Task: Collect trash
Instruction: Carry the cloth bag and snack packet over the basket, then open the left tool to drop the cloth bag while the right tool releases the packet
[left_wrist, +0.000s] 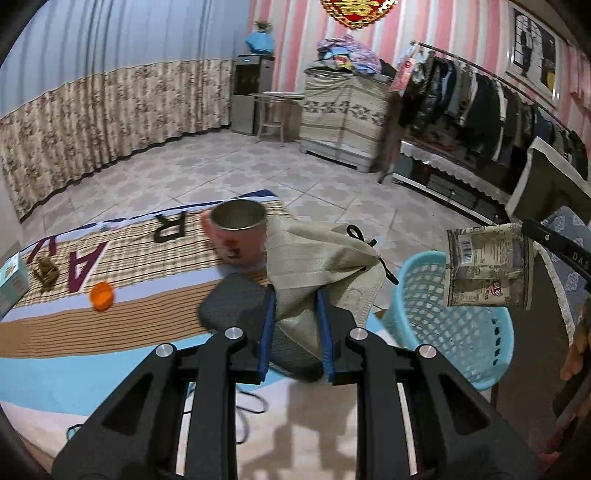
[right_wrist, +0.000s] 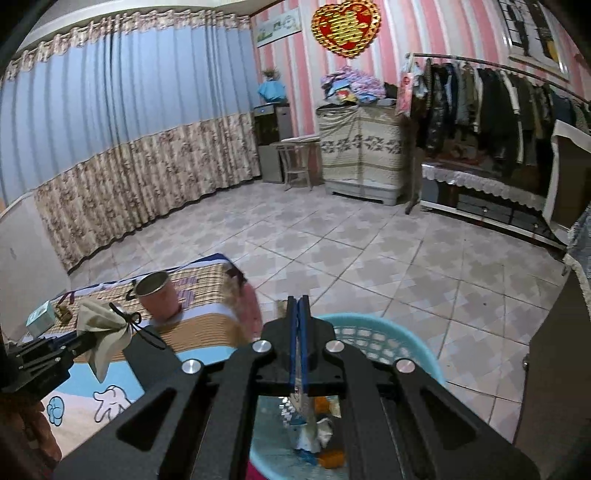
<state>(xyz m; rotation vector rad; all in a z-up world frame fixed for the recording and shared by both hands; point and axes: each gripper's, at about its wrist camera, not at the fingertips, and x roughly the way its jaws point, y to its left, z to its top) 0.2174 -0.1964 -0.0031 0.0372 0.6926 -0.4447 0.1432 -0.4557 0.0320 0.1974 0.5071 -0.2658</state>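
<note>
My left fingers (left_wrist: 295, 314) pinched a cloth pouch (left_wrist: 325, 258) beside the basket (left_wrist: 461, 332); my right fingers (right_wrist: 300, 314), pressed together on a wrapper (left_wrist: 487, 269), hung over it. A loose pinch could drop either outside the basket. A cup (left_wrist: 240, 236) and orange cap (left_wrist: 102, 294) sat beyond on the bed (left_wrist: 147, 317)
</note>
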